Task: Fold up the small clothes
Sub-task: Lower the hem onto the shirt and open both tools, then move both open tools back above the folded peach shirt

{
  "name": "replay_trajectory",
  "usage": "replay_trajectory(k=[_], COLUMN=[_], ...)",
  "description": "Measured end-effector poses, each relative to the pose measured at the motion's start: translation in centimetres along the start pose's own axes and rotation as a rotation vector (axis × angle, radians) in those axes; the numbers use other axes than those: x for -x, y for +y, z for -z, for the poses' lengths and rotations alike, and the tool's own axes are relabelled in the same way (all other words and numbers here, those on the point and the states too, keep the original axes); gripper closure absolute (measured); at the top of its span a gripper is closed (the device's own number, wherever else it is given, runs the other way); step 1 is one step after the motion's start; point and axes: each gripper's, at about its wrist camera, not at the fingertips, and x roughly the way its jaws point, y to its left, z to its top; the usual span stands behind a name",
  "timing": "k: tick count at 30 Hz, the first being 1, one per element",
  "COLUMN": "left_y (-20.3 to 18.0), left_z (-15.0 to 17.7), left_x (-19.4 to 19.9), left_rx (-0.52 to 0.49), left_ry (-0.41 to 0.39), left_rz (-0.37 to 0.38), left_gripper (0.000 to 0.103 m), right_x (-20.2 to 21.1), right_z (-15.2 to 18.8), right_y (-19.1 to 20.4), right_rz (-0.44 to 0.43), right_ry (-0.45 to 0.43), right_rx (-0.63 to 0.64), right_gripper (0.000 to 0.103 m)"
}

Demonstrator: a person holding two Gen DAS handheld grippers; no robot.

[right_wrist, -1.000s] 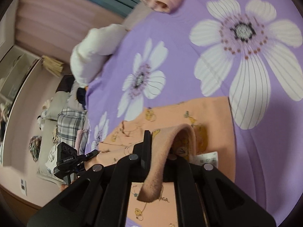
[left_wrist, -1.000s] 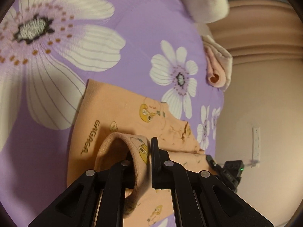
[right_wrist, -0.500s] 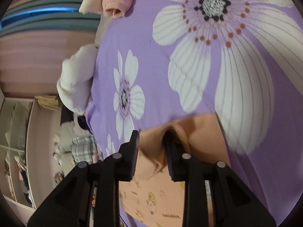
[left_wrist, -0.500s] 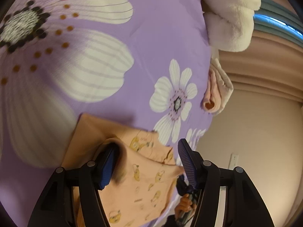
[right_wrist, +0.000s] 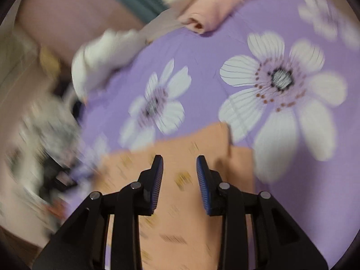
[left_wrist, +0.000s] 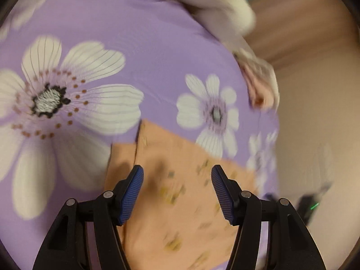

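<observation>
A small orange garment [left_wrist: 180,186] with little yellow prints lies folded flat on the purple flowered sheet [left_wrist: 139,45]. My left gripper [left_wrist: 177,173] hovers above it, open, with nothing between its blue pads. The same orange garment [right_wrist: 180,148] fills the lower middle of the right wrist view. My right gripper [right_wrist: 180,163] is open by a narrower gap over it, and no cloth is pinched. Both views are blurred by motion.
A fluffy white item [left_wrist: 225,6] and a rolled pink garment [left_wrist: 258,85] lie at the bed's far edge. In the right wrist view the pink roll [right_wrist: 209,6] is top centre and the white item [right_wrist: 101,60] is at left. Blurred room clutter [right_wrist: 45,135] lies beyond the bed.
Both grippers were shut on the orange waistband a second ago. They let it go, opened and lifted away, and the garment now lies flat with its top folded over.
</observation>
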Motion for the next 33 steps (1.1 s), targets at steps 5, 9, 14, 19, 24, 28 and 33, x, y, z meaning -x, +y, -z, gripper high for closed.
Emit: replay_trajectory(k=[5,9,14,19,24,28,33], left_y=[-3.0,-3.3,-2.5,-1.9,-1.6,-1.4,-0.1], left_z=[5.7,9.7,12.8,14.3,15.5,16.2,15.9], left_x=[1.0,-0.2,-1.4,-0.2,1.1,3.3,5.3], left_rx=[-0.238,-0.322,-0.351,-0.336,-0.309,-0.274,-0.192], left_ry=[-0.026,0.001,0.039,0.026,0.020,-0.014,-0.072], left_rz=[-0.104,-0.147,-0.194,-0.181,-0.162,-0.148,-0.127], left_gripper=[0.052,0.059,0.059,0.059,0.059,0.056,0.044], right_x=[2.0,2.0,1.3,1.1,1.7,2.9,4.3], right_z=[5.2,8.6,11.3,13.7,15.2,15.6,15.7], right_y=[2.5,3.6,4.4,3.7,3.9,4.8,6.3], right_rz=[0.093,0.172,0.274,0.331,0.360,0.356,0.344], right_ry=[-0.004,0.010,0.043,0.076,0.065,0.041,-0.007], right_rx=[0.203,0.297,0.378,0.396,0.431,0.437,0.459], right_gripper=[0.083,0.086,0.086,0.087,0.086,0.086,0.078])
